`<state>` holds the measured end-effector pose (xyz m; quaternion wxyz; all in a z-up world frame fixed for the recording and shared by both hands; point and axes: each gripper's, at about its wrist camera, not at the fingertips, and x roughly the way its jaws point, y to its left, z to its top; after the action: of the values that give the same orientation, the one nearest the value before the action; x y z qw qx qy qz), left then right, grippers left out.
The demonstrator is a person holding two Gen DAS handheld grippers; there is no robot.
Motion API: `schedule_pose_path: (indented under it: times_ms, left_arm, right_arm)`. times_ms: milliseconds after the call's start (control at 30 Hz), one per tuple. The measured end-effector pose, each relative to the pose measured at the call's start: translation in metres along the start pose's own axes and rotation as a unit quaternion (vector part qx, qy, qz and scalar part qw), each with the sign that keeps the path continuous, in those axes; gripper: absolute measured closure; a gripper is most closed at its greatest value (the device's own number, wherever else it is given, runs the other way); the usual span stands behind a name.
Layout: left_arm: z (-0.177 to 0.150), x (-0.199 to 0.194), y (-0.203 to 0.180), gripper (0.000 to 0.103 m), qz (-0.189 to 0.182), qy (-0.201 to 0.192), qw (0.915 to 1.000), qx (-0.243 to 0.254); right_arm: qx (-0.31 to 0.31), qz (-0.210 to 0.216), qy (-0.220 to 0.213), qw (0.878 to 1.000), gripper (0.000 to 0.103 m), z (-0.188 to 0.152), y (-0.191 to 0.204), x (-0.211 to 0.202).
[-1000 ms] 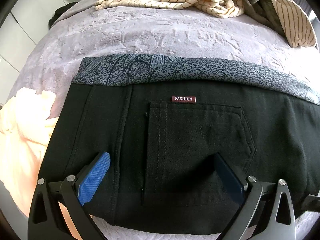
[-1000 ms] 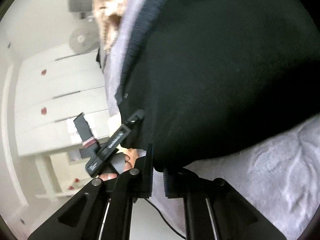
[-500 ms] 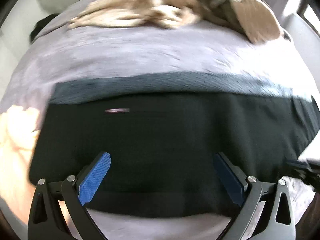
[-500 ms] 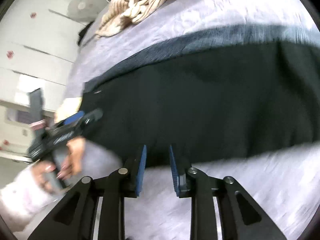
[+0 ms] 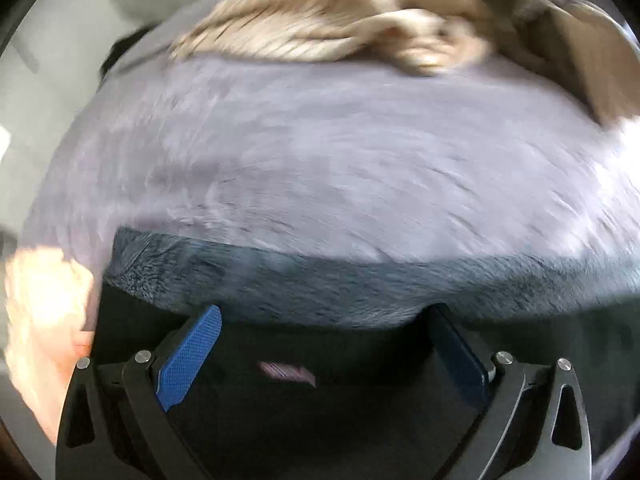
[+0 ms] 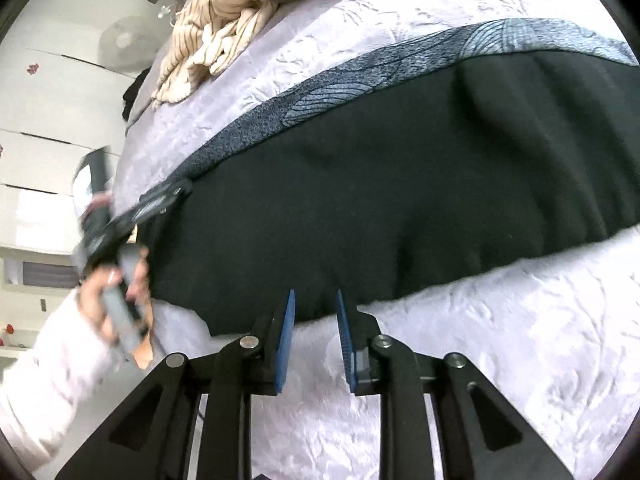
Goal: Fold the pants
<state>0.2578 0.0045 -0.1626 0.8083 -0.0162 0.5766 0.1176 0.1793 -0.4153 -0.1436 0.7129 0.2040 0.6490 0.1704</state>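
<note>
While the black pants lie folded on the bed ahead of both tools, left tool wide and empty, right tool slightly parted, empty: smooth creases before regripping.

Motion blur smears the pants' label beyond reading.
</note>
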Motion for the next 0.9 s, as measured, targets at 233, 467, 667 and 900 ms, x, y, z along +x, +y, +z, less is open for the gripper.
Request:
schedule_pose_path:
  times_ms: [233, 467, 667, 900]
  left_arm:
    - [-0.007, -0.032, 0.028, 0.0, 0.019, 0.006, 0.9996, -0.019]
    - [-0.068, -0.097, -0.005, 0.0, -0.042, 0.023, 0.997, 0.06]
    - [-0.116, -0.132, -0.064, 0.0, -0.099, 0.067, 0.9874, 0.103]
    - [-0.143, -0.17, -0.139, 0.0, -0.136, 0.076, 0.9708, 0.183]
  right_arm:
    - [0.028, -0.024, 0.006, 0.999, 0.067, -0.016, -0.014, -0.015]
    - [0.064, -0.024, -0.003, 0.998, 0.048, -0.033, -0.024, -0.033]
    - [0.089, -0.019, -0.012, 0.996, 0.035, -0.046, -0.025, -0.047]
    - [0.125, -0.012, -0.032, 0.992, 0.034, -0.064, -0.043, -0.064]
